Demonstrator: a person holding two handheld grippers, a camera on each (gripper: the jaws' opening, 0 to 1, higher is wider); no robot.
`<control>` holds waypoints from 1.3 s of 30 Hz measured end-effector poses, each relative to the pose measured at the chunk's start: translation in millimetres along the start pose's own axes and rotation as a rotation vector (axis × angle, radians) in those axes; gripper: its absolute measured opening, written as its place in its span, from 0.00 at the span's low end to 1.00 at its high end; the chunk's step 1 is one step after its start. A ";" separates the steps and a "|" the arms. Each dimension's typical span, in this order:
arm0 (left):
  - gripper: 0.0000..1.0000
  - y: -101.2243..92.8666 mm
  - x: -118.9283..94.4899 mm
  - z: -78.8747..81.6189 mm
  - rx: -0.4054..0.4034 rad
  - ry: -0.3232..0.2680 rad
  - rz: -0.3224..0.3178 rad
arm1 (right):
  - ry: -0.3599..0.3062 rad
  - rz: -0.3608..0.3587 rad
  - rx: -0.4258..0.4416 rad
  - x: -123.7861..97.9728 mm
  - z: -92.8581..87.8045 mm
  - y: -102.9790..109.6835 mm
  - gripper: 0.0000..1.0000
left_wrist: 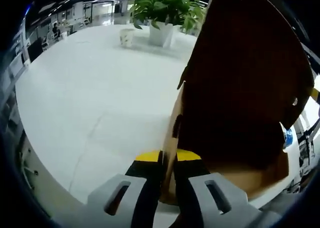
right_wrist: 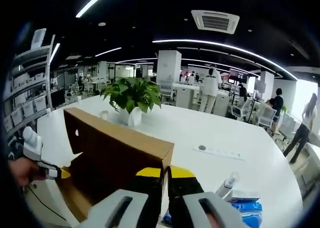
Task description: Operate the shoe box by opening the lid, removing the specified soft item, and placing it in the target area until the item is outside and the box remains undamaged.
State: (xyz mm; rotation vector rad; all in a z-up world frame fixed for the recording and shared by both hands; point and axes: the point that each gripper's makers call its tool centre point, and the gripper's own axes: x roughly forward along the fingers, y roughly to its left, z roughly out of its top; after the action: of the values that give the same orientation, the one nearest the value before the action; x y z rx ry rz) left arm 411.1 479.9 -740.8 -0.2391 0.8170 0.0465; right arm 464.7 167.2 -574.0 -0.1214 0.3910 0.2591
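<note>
Left gripper view looks along its own jaws at a broad white table (left_wrist: 90, 98) that spreads ahead and to the left of the left gripper (left_wrist: 168, 160). Just right of the jaws rises the brown cardboard shoe box lid (left_wrist: 245, 88), its dark inner face turned toward the camera and towering above the tool. The two yellow-tipped jaws stand nearly together with the lid's thin side edge pinched between them, so the left gripper is clenched on the lid. Far ahead on the table stands a leafy potted plant (left_wrist: 165, 10) in a white pot, with a small white cup (left_wrist: 127, 37) just to its left.

In the right gripper view the same table (right_wrist: 225, 133) runs ahead, and the lid (right_wrist: 115, 148) stretches from the right gripper (right_wrist: 166, 174) away to the left. Its near corner sits between the jaws, which are closed on the cardboard edge. At the lid's far left end the left gripper (right_wrist: 42, 168) is seen with a hand (right_wrist: 20, 170) behind it. The plant (right_wrist: 131, 95) stands beyond the lid. To the right of the jaws lie a blue packet (right_wrist: 245, 208) and a small white bottle (right_wrist: 227, 184). Whether the soft item is inside cannot be told; the box's body is hidden below the lid.
</note>
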 end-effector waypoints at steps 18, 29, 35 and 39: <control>0.08 -6.6 -9.6 -3.5 -0.020 -0.005 -0.042 | -0.016 0.016 -0.067 -20.8 -16.8 11.2 0.00; 0.09 -9.6 -15.5 -5.6 -0.029 -0.007 -0.073 | -0.022 0.017 -0.069 -32.2 -29.0 18.4 0.00; 0.10 -10.4 -18.1 -8.2 -0.019 -0.008 -0.109 | -0.029 0.021 -0.067 -39.6 -36.4 22.3 0.00; 0.10 -10.6 -18.3 -8.7 -0.013 -0.007 -0.121 | -0.029 0.026 -0.069 -43.0 -44.1 24.5 0.00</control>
State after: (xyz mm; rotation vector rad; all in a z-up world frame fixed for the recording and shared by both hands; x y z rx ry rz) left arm 393.7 468.6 -731.3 -0.3001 0.7944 -0.0614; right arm 403.7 173.7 -599.4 -0.1806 0.3547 0.2998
